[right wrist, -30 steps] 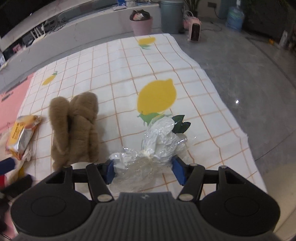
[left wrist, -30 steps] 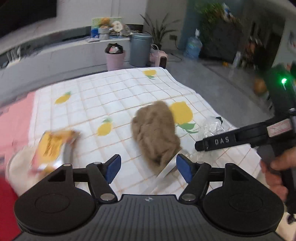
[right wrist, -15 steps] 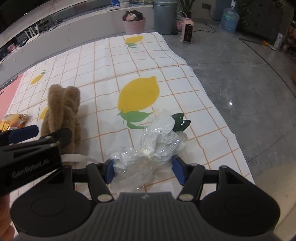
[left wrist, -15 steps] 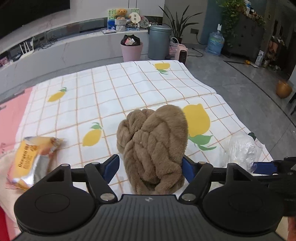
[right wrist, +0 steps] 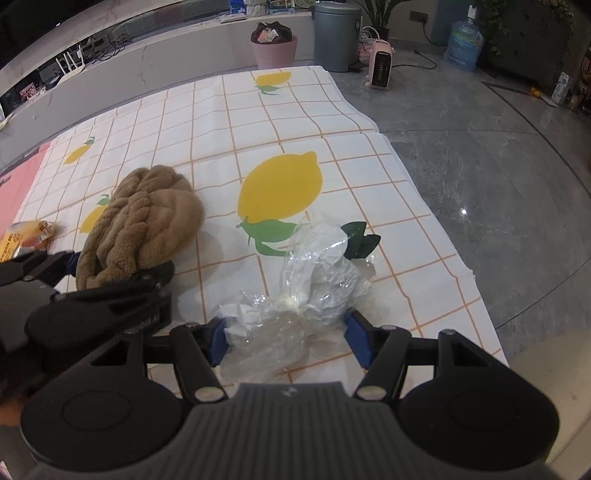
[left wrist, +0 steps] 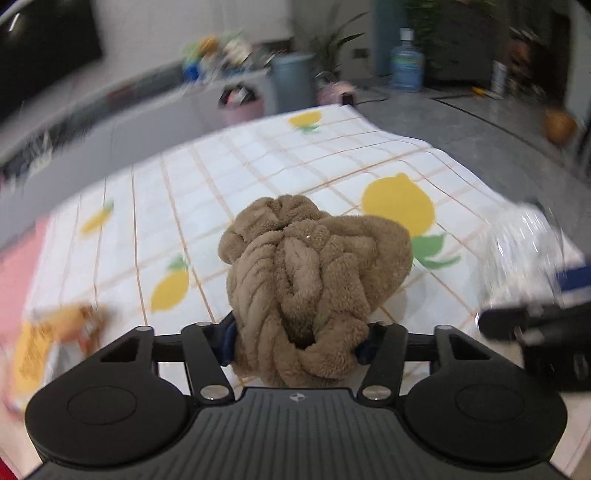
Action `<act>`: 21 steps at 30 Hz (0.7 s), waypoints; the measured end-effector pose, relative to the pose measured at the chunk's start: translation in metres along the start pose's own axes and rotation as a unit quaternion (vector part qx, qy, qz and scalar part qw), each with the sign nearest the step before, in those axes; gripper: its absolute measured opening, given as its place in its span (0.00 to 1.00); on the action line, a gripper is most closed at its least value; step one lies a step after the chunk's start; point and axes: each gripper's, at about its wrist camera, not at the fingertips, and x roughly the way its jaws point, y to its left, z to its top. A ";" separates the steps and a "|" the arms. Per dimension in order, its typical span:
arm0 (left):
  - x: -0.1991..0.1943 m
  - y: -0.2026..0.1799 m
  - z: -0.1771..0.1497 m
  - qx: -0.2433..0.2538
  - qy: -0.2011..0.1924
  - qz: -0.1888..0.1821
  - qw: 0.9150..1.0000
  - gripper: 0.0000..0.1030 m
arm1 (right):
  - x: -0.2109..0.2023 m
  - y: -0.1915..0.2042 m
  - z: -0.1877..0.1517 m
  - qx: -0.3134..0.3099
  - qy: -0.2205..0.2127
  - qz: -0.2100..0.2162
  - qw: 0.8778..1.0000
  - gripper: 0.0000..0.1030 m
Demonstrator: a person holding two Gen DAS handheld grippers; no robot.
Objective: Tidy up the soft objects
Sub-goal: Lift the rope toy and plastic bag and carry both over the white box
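A brown knotted plush cushion (left wrist: 314, 277) lies on the lemon-print tablecloth (left wrist: 266, 158). My left gripper (left wrist: 295, 343) has its jaws closing on the cushion's near end, and the blue pads press into the fur on both sides. The right wrist view shows the same cushion (right wrist: 144, 221) with the left gripper's fingers (right wrist: 147, 275) around it. A crumpled clear plastic bag (right wrist: 317, 273) with something white inside lies near the table's right edge. My right gripper (right wrist: 286, 341) holds the bag's near end between its blue pads.
A yellow snack packet (right wrist: 27, 236) lies at the left, next to a pink cloth (left wrist: 18, 258). The table's right edge drops to a grey floor (right wrist: 480, 166). A pink bin (right wrist: 275, 50), a grey bin (right wrist: 336, 35) and a small heater (right wrist: 380, 68) stand beyond the far end.
My left gripper has moved right and down from beside the snack packet onto the cushion and narrowed around it. The right gripper and the bag have stayed put.
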 end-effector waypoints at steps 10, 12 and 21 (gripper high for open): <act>-0.031 -0.016 -0.004 0.080 -0.060 0.032 0.994 0.59 | -0.014 0.014 0.005 -0.008 -0.011 -0.015 1.000 0.59; -0.035 -0.011 0.000 0.076 -0.059 0.033 0.995 0.59 | -0.018 0.015 0.006 0.002 -0.018 -0.014 1.000 0.59; -0.082 0.081 0.023 -0.011 -0.061 0.020 0.998 0.59 | -0.072 0.055 0.023 0.021 -0.114 0.028 0.993 0.59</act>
